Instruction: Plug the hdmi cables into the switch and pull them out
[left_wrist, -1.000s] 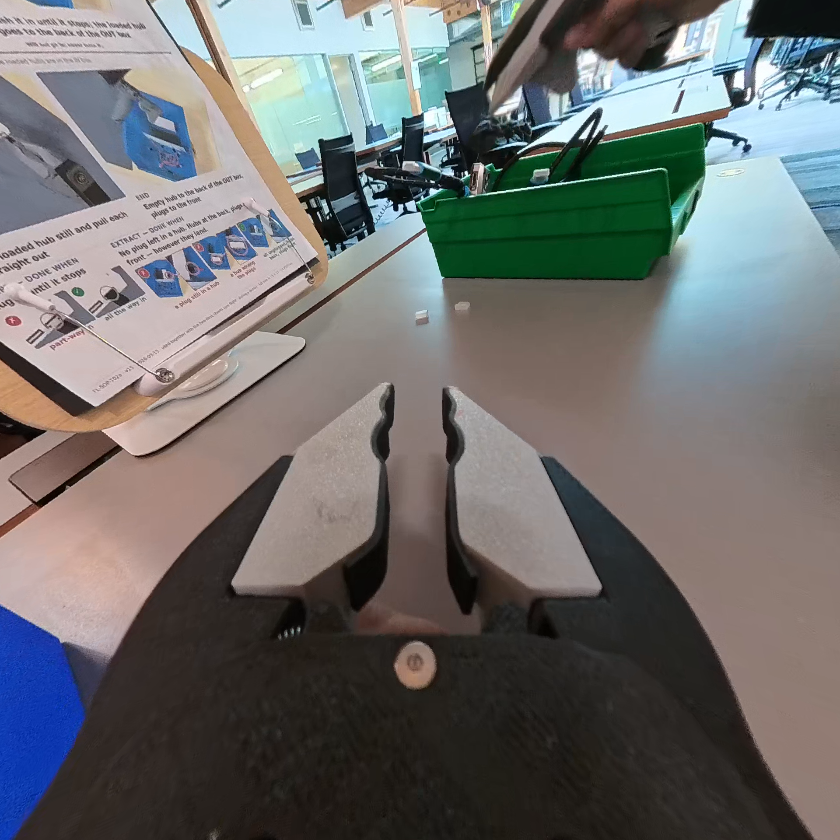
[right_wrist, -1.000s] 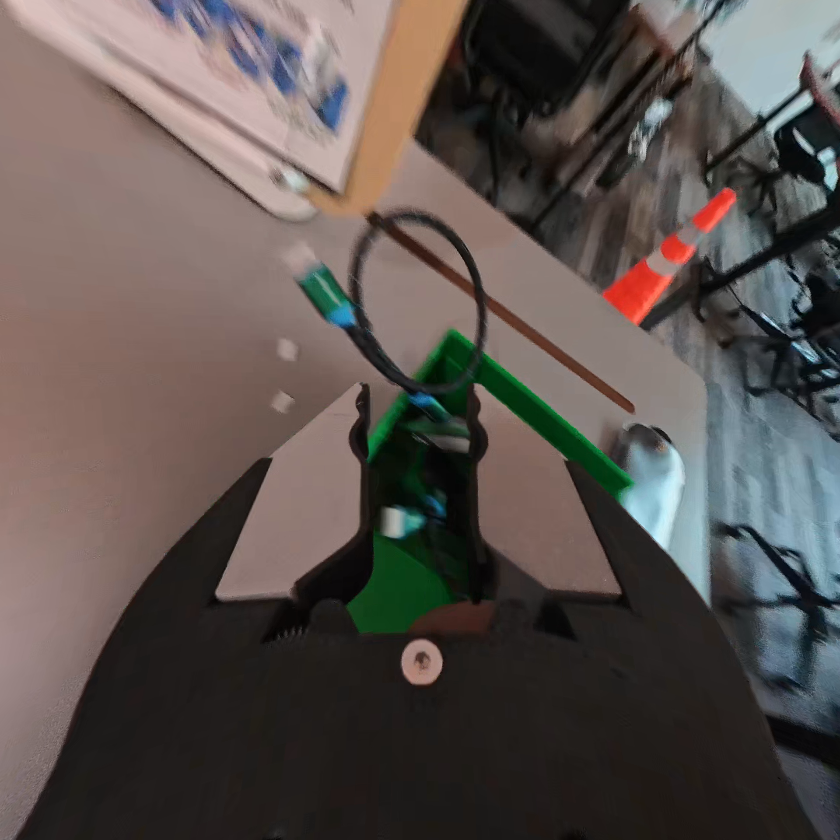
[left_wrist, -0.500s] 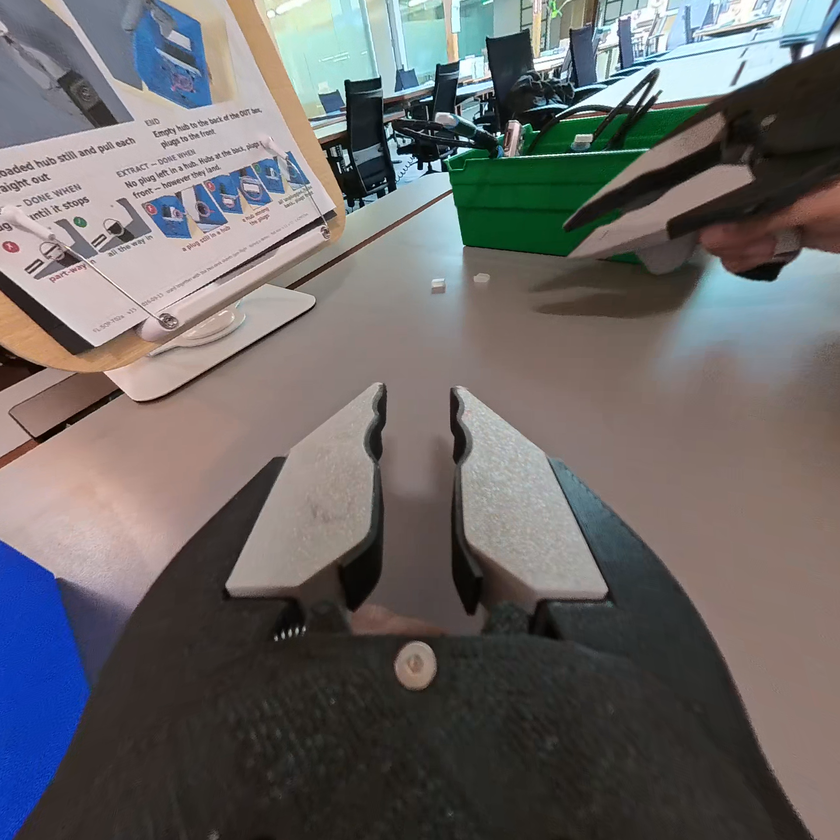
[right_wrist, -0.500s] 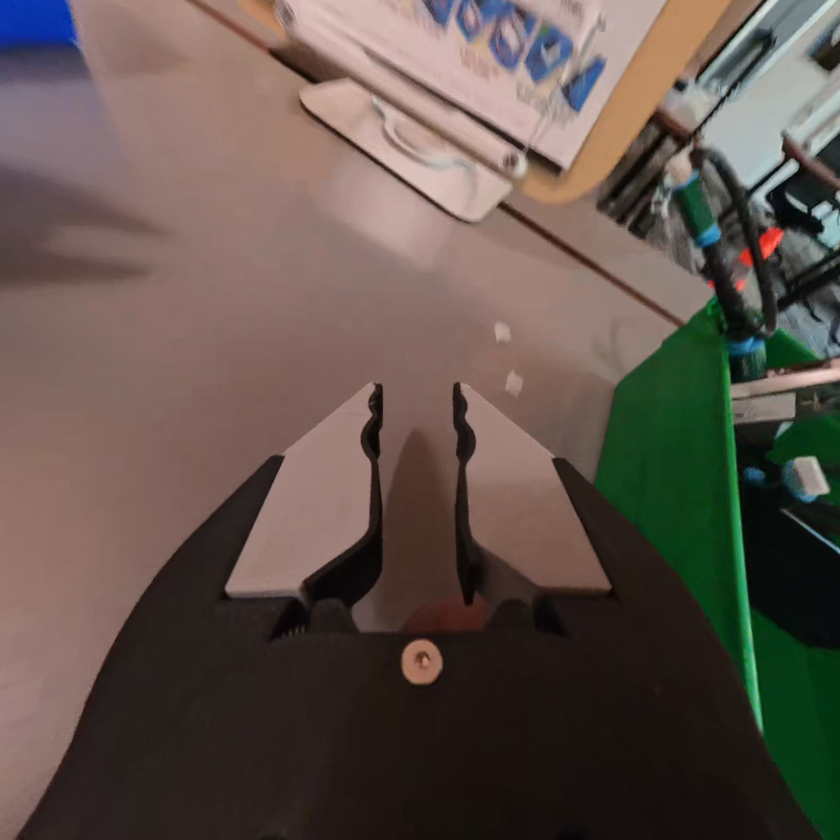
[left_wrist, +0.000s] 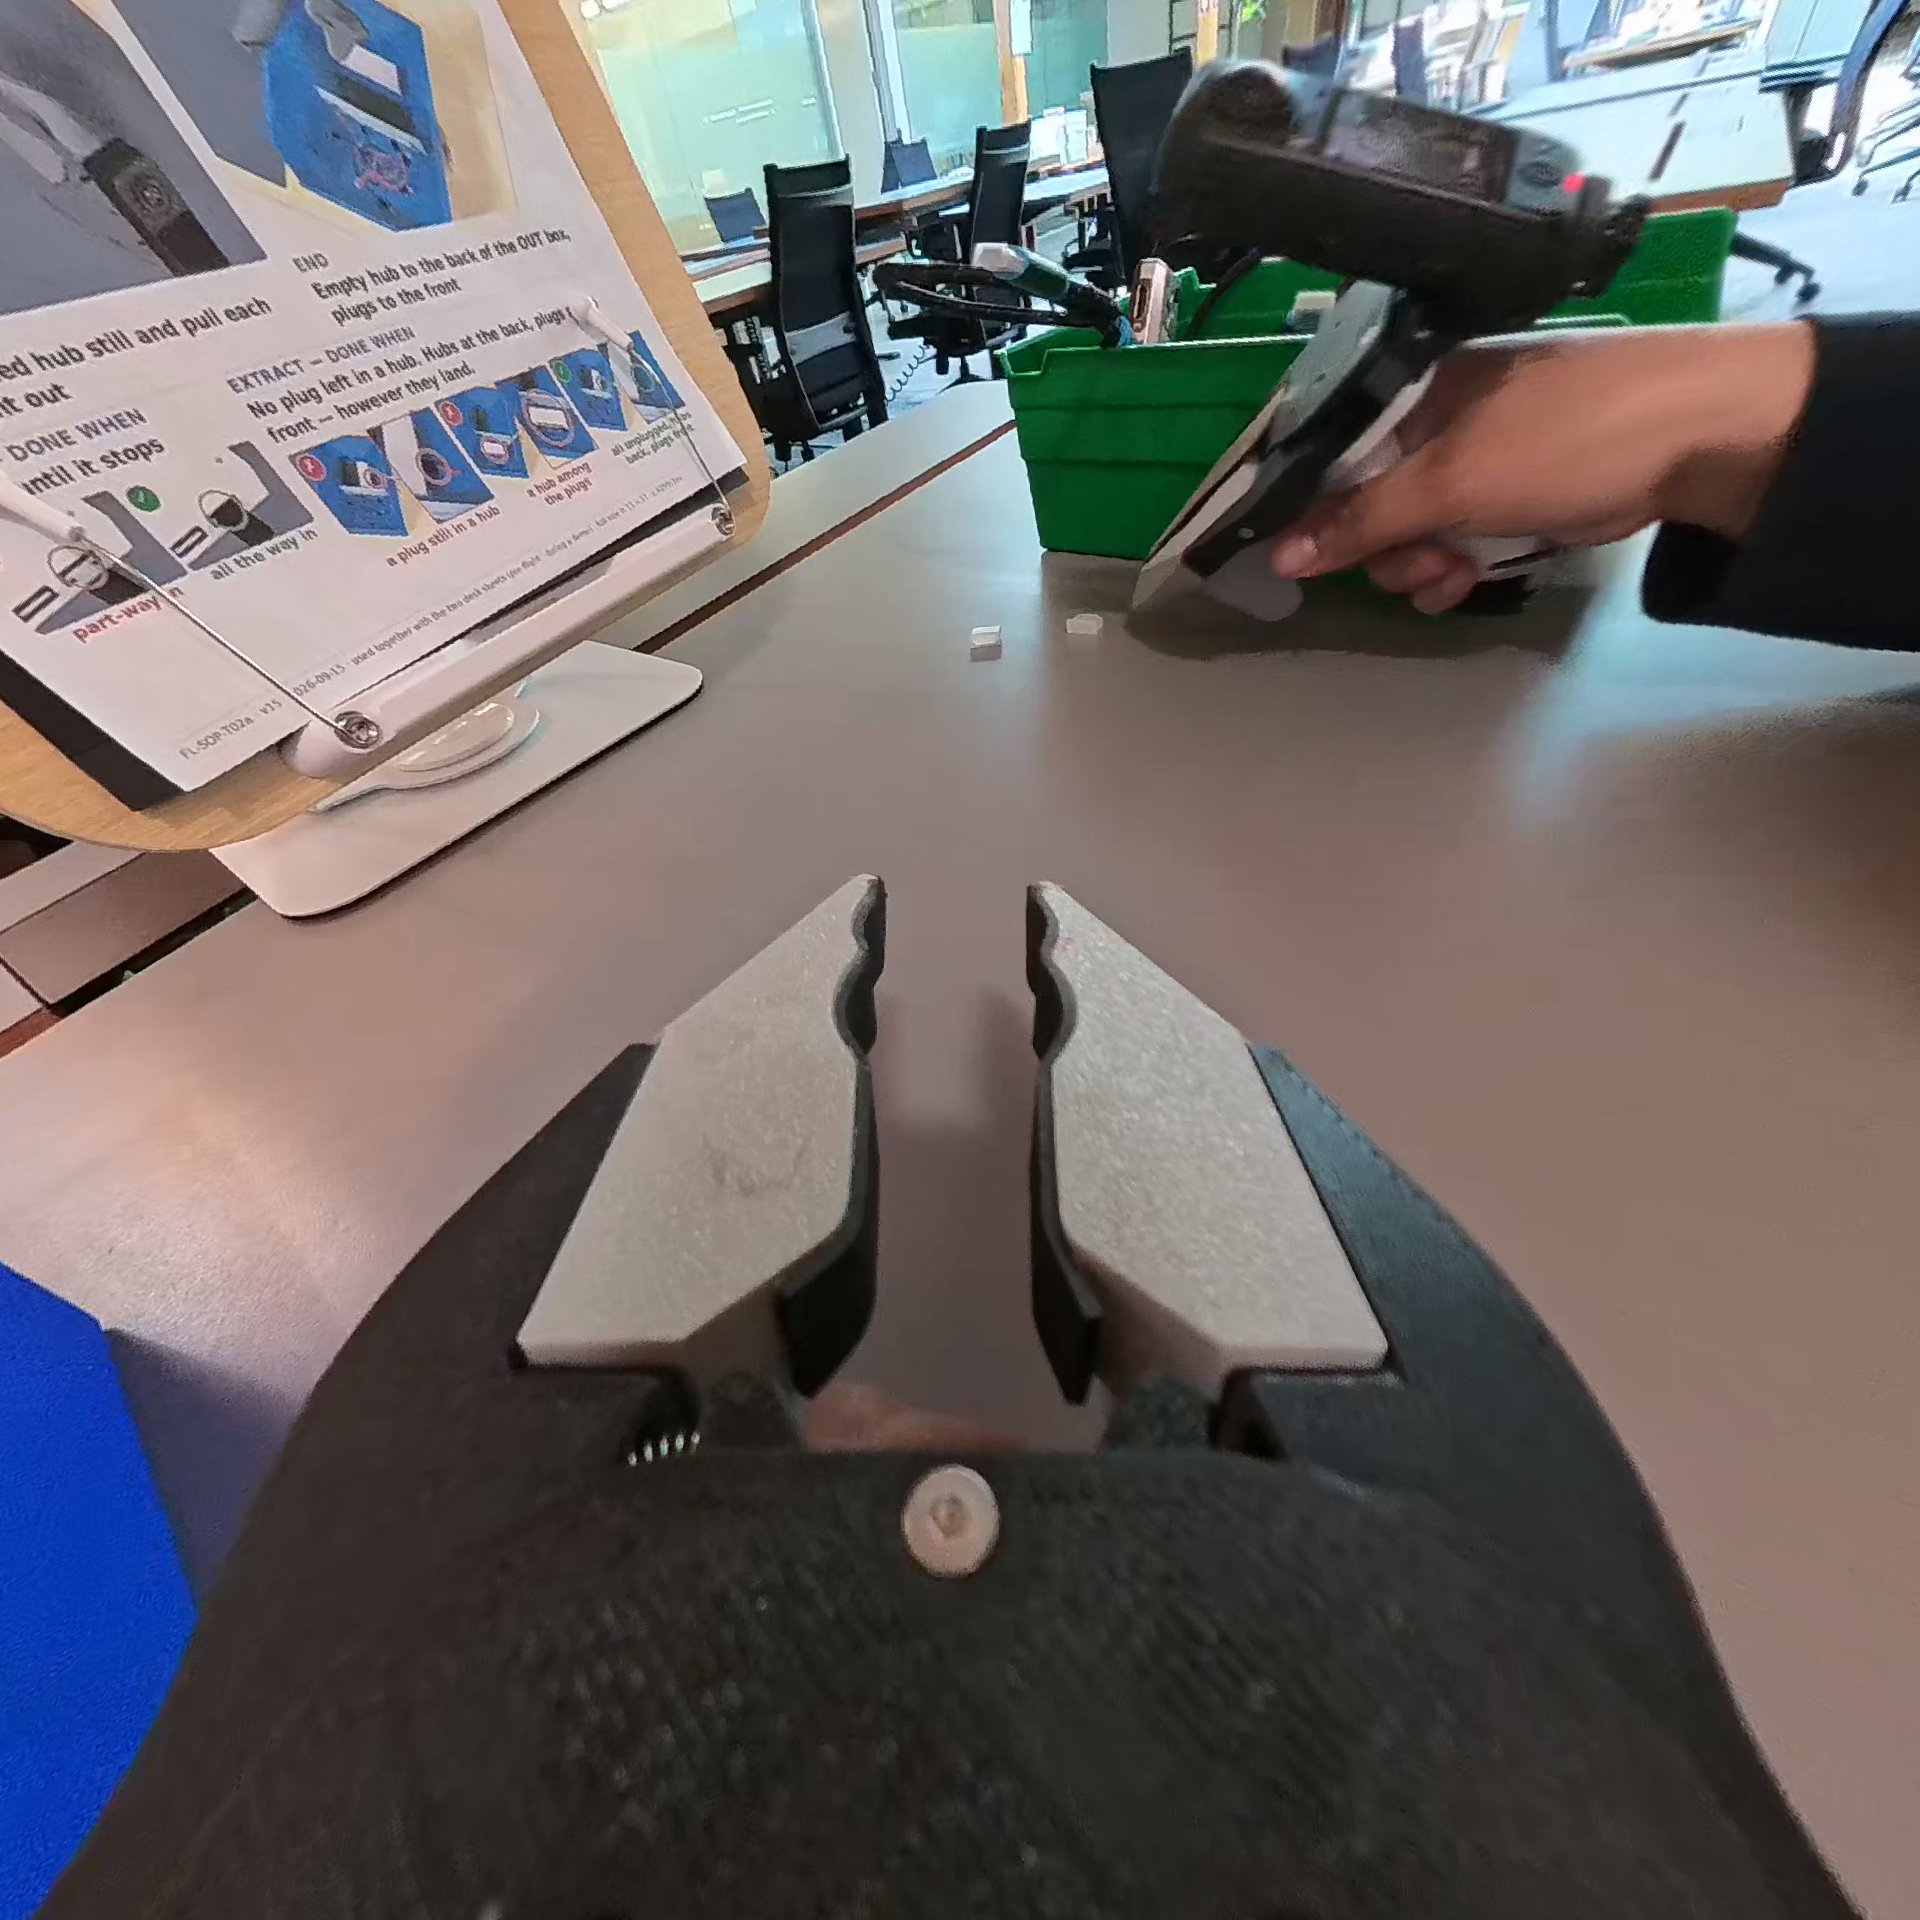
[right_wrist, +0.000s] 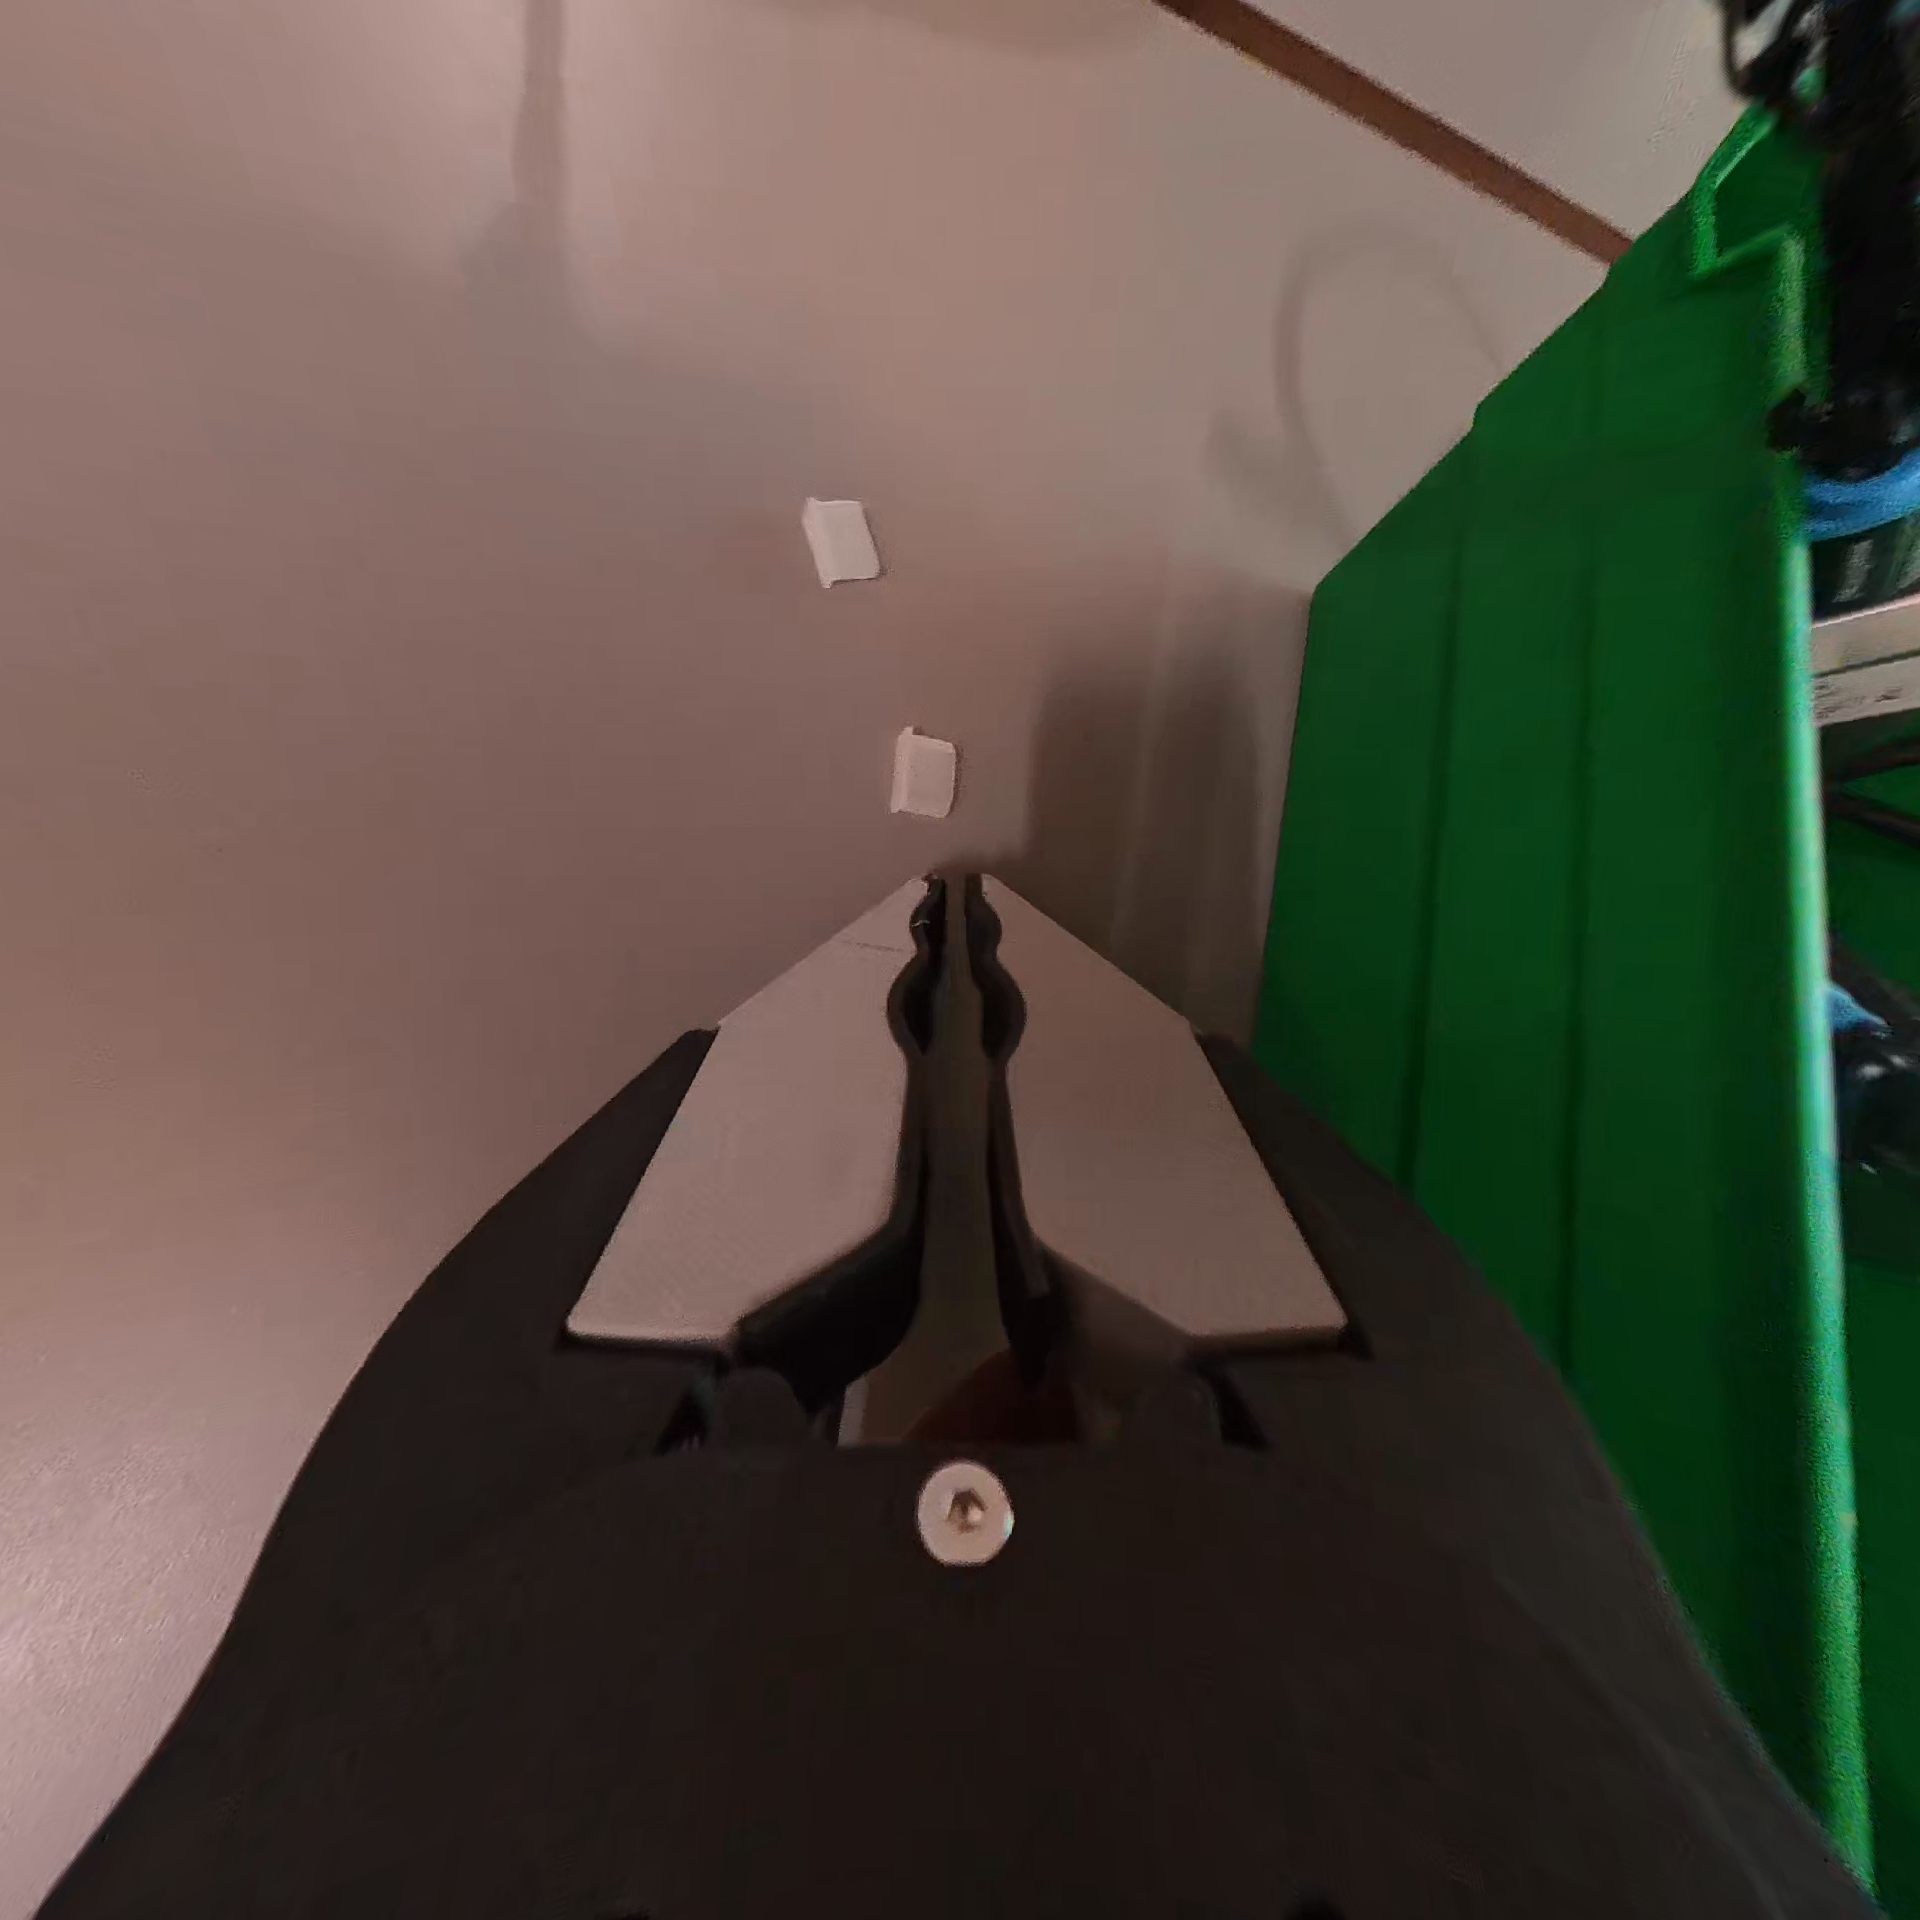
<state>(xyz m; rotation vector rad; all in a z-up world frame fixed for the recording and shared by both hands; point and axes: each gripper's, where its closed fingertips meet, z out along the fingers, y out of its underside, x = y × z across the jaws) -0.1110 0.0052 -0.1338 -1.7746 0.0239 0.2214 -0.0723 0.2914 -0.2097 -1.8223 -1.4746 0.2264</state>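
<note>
Low over the grey table (left_wrist: 1351, 935), the left gripper (left_wrist: 954, 904) hovers with fingers spread and empty, while the right gripper (right_wrist: 951, 881) (fingers pressed together, holding nothing) points its tips down beside two small white caps (right_wrist: 923, 771), hdmi cables (left_wrist: 997, 301) sitting in the green bin (left_wrist: 1122, 447).
</note>
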